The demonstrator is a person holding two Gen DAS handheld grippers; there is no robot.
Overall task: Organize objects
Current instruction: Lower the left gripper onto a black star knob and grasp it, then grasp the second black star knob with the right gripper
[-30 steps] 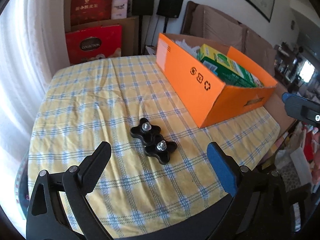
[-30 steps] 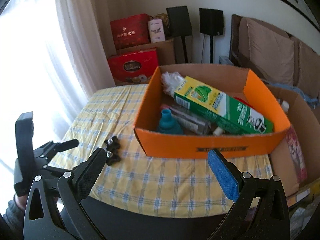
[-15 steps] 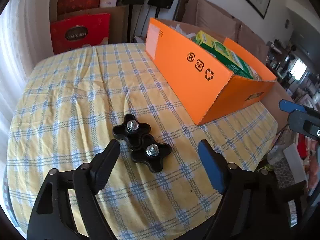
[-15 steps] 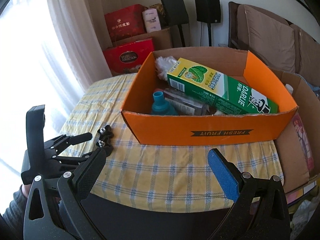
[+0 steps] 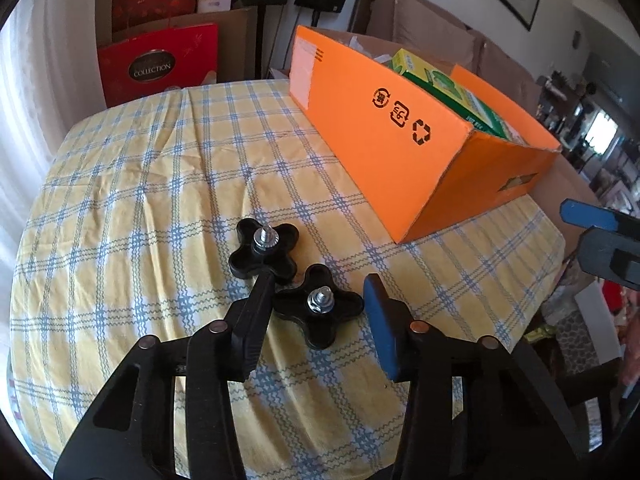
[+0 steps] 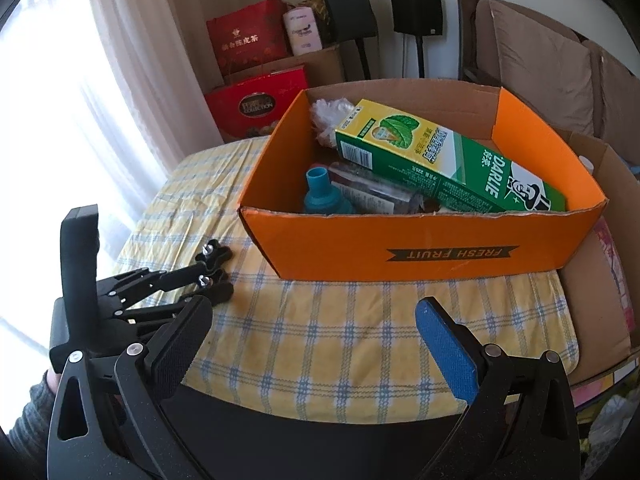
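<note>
Yellow-and-blue checked cloth covers the table [image 5: 140, 160], the largest surface in both views. On its far right side stands the orange cardboard box [image 5: 384, 128], open-topped and already holding a green toothpaste carton [image 6: 448, 160], a teal bottle [image 6: 324, 196] and some white wrapping. Red gift boxes and two black speakers stand behind the table, well apart from the work.

Two black star-shaped knobs [image 5: 318, 306], each with a metal bolt standing up from its middle, lie touching one another on the cloth near the front edge, left of the box. The left gripper [image 5: 314, 302] has its jaws either side of the nearer knob; they have just been closing, and the black finger now sits in the gap between the two knobs while the blue pad lies at the knob's right lobe. Whether both pads already press on it cannot be told. The right gripper [image 6: 316, 320] hangs released, jaws wide, over bare cloth in front of the box.

Step in hand, by judgement: grasping the nearer knob. The next move calls for a firm hold on its lobes, a lift clear of its neighbour without dragging it, then a carry over the box wall.
</note>
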